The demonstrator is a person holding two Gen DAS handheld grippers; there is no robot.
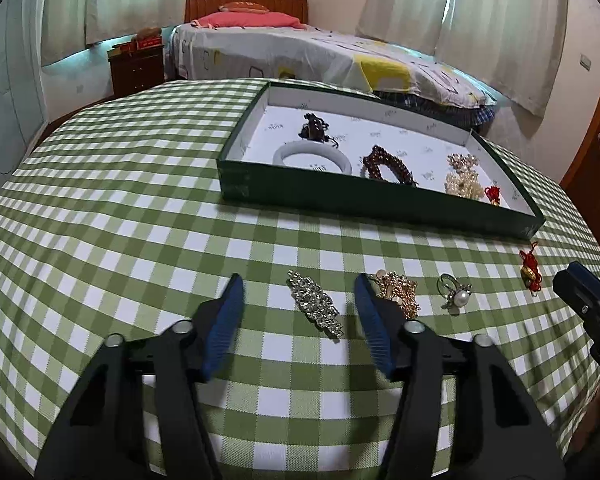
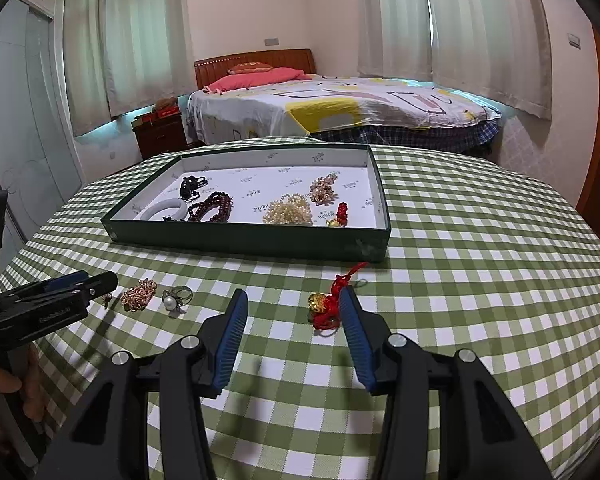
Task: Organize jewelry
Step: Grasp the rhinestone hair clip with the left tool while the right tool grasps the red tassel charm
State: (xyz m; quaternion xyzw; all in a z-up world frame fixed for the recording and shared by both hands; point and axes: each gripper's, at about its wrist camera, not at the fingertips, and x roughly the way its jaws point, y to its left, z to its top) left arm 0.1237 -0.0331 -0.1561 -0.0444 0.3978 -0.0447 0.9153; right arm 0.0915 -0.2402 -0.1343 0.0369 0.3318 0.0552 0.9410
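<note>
A dark green tray [image 1: 340, 198] [image 2: 260, 240] holds a white bangle [image 1: 312, 156], dark bead bracelets [image 1: 386, 168], pearl pieces [image 1: 462, 188] and a red charm [image 1: 493, 195]. On the checked cloth lie a rhinestone brooch [image 1: 316, 304], a gold chain [image 1: 398, 290] [image 2: 139, 295], a pearl ring [image 1: 456, 290] [image 2: 176, 298] and a red-corded gold charm [image 1: 529, 272] [image 2: 326, 306]. My left gripper [image 1: 299, 286] is open, its fingers either side of the brooch. My right gripper [image 2: 294, 298] is open, the red charm just inside its right finger.
The table [image 1: 120, 200] is round and covered with a green-and-white checked cloth. A bed [image 2: 340, 108] and a wooden nightstand [image 2: 160, 136] stand beyond it. The right gripper shows at the right edge of the left wrist view [image 1: 588, 300].
</note>
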